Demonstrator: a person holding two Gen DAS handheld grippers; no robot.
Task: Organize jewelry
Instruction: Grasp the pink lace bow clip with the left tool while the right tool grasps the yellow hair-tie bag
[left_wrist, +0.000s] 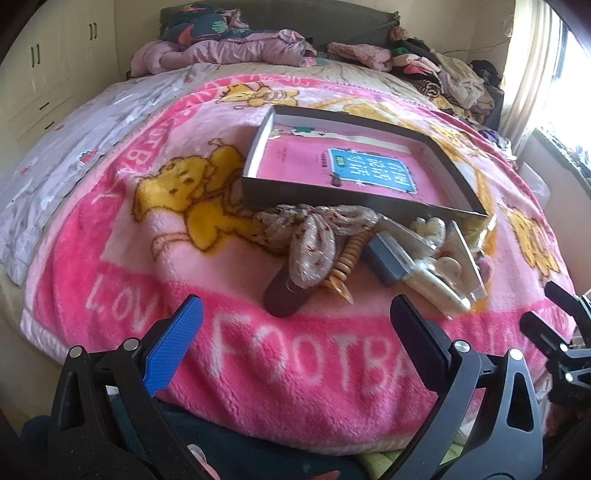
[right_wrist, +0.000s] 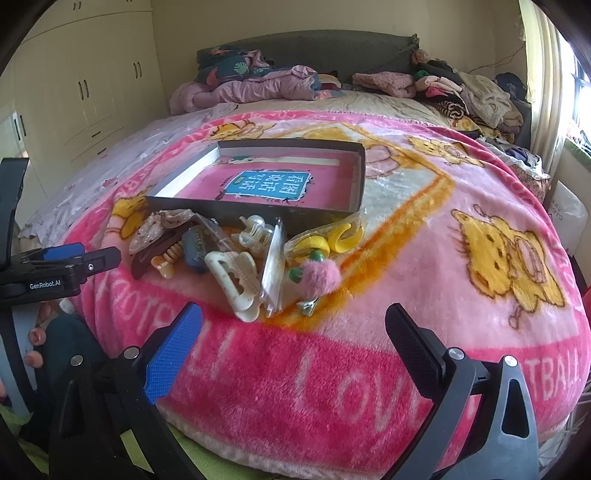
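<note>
1. Left claw wide, empty, above the blanket.
2. Right claw wide, empty.
3. Hair accessories pile lies on the bed, touching the near wall of the grey box.
4. Pink book inside the box.

A pink blanket with yellow cartoon animals and white lettering fills the frame. At upper centre, the grey box holds a pink book with a blue label. Below lie a cream claw clip, yellow clips, a fuzzy pink bobble and a speckled beige bow.
</note>
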